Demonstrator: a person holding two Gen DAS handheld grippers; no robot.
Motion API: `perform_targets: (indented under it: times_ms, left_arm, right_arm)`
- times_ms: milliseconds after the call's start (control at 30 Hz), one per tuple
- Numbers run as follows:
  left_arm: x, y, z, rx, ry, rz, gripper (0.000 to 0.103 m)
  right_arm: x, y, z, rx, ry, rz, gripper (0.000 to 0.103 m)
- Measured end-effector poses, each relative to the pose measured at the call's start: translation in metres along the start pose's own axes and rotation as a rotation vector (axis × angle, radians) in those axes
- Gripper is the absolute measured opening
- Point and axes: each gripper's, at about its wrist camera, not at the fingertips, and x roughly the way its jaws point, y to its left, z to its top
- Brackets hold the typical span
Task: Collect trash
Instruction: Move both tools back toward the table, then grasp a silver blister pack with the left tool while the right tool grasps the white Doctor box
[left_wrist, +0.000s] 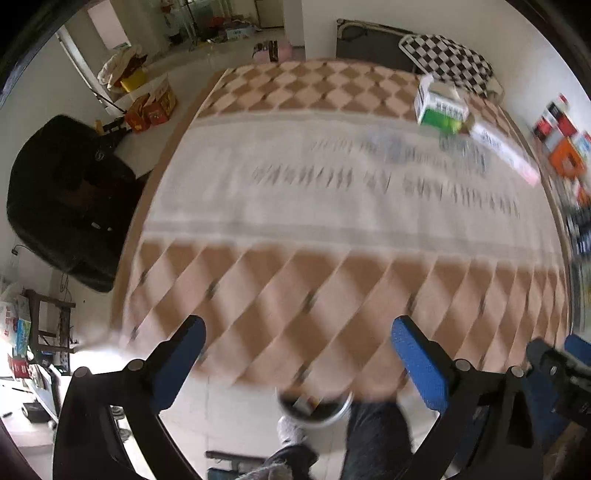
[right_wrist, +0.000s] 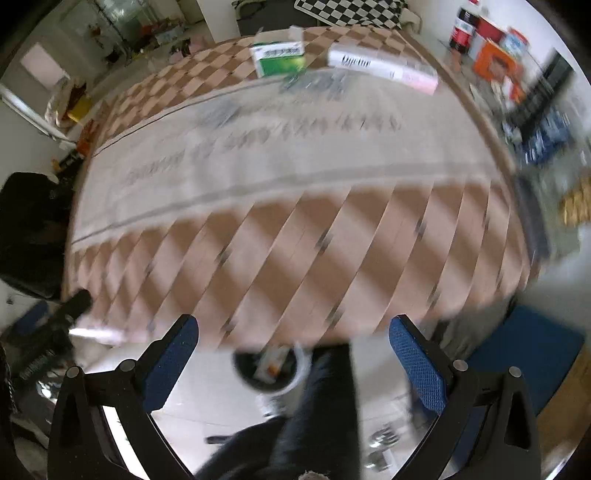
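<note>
Both views were motion-blurred. The left gripper (left_wrist: 298, 363) hung above the near edge of the table (left_wrist: 280, 273), angled down and fwd, its blue-padded fingers (left_wrist: 421, 363) spread wide w/ nothing between them. The right gripper (right_wrist: 293, 363) sat in much the same pose over the near edge of the table (right_wrist: 288, 236), jaws also wide apart and empty. In the left wrist view, part of the right gripper (left_wrist: 561, 373) showed at the lower right edge, just beside the left one.

Trash lay at the far side of the table, well apart from both tools. A green-and-white carton (left_wrist: 441, 105) stood at the far right in the left view; in the right view the same carton (right_wrist: 279, 57) was far centre. Just beside it, to its right, lay a long white-and-pink box (left_wrist: 504, 149), also seen in the right view (right_wrist: 384, 68). Whether the two touched couldn't be told thru the blur.

Below the table's near edge, on the floor, stood a round bin (left_wrist: 314, 404) w/ some scraps inside, close under the left gripper's fingers; in the right view the bin (right_wrist: 273, 369) was also between the fingers, lower down. The person's dark trouser leg (right_wrist: 325, 398) stood right next to it.
</note>
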Motion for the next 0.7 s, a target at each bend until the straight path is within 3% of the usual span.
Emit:
perform_targets:
  times_ms: [100,367,500,633,700]
  left_arm:
    - [0.021,-0.04,0.049,-0.042,-0.001,0.032,0.103]
    - [0.095,-0.115,0.149,-0.188,0.119,0.045,0.103]
    - [0.134,-0.115,0.174,-0.317,0.193,0.001,0.103]
    - [0.159,-0.097,0.177,-0.452,0.252,-0.034,0.102]
    - [0.165,-0.091,0.177,-0.469,0.265,-0.035,0.102]
  right_arm:
    - [0.021,-0.037,0.071,-0.034,0.024,-0.056,0.103]
    - [0.085,-0.097,0.246,-0.22,0.099,-0.203,0.103]
    - [0.126,-0.1,0.308,-0.354,0.138,-0.284,0.103]
    - [0.162,-0.095,0.346,-0.464,0.175,-0.325,0.103]
    - [0.18,-0.092,0.359,-0.504,0.2,-0.334,0.103]
